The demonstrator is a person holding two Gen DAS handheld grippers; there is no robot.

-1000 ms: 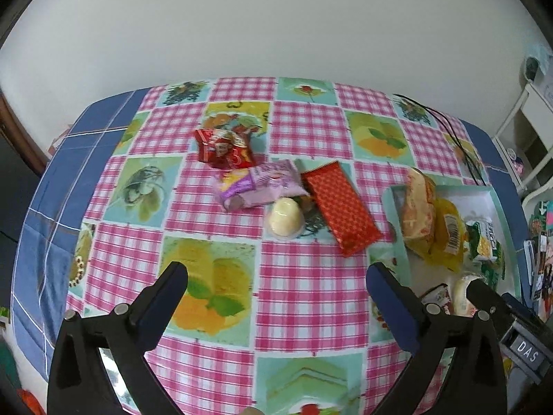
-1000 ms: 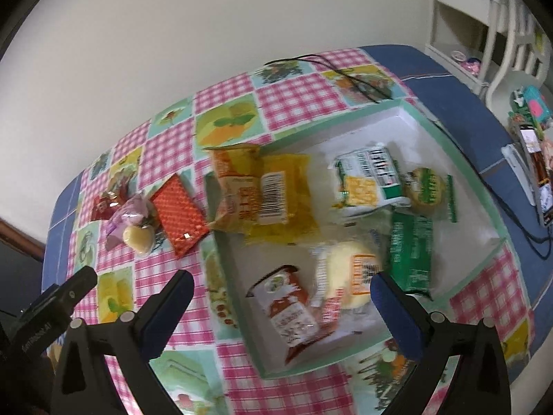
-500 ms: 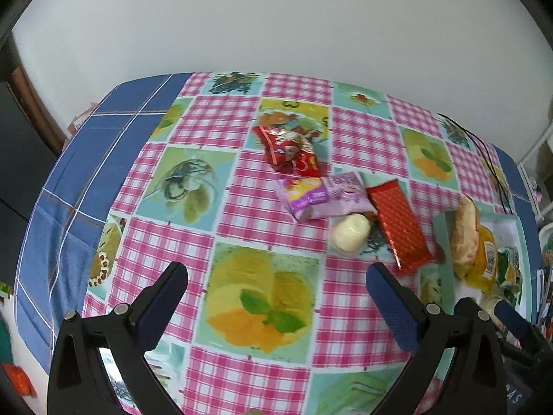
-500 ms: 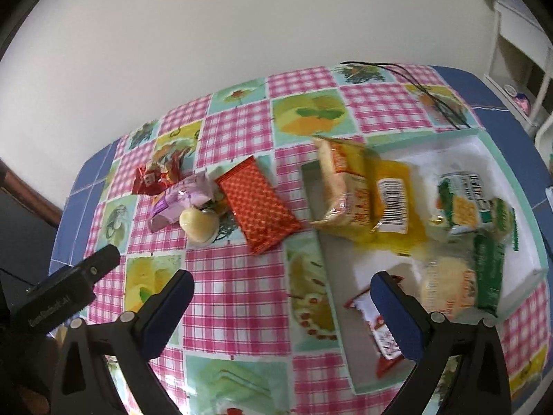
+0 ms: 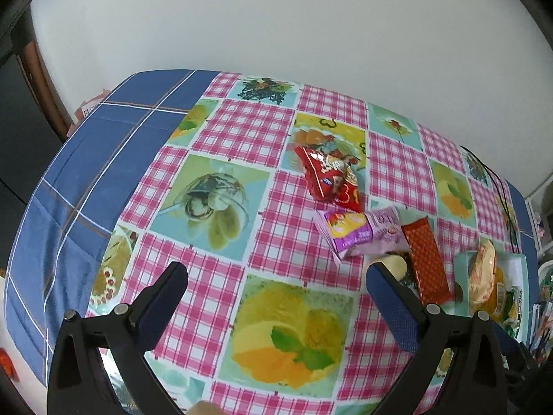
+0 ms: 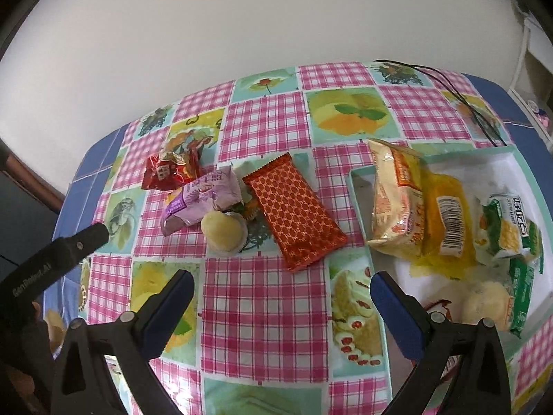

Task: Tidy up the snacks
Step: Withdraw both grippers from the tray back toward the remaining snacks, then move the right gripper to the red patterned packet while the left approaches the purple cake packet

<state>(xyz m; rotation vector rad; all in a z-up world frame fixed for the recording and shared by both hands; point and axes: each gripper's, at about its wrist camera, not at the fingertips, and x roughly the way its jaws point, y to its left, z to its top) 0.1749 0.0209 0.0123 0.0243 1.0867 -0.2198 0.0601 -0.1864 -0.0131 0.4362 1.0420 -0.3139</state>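
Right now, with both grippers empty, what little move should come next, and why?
Probably ease the right gripper forward and down onto the red patterned packet. It lies flat on the cloth, nearest those open jaws, outside the tray that already holds other snacks.

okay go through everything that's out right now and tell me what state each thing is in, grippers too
left gripper: open, empty.
right gripper: open, empty.
red patterned packet: flat on the tablecloth, outside the tray.
purple packet: outside the tray.
round yellow snack: outside the tray.
tray: holds several packets.

Pink gingham tablecloth (image 6: 262,314) with fruit squares, blue border; ahead of the tongs, a red lattice-printed packet (image 6: 293,209), a lilac wrapper (image 6: 204,197).
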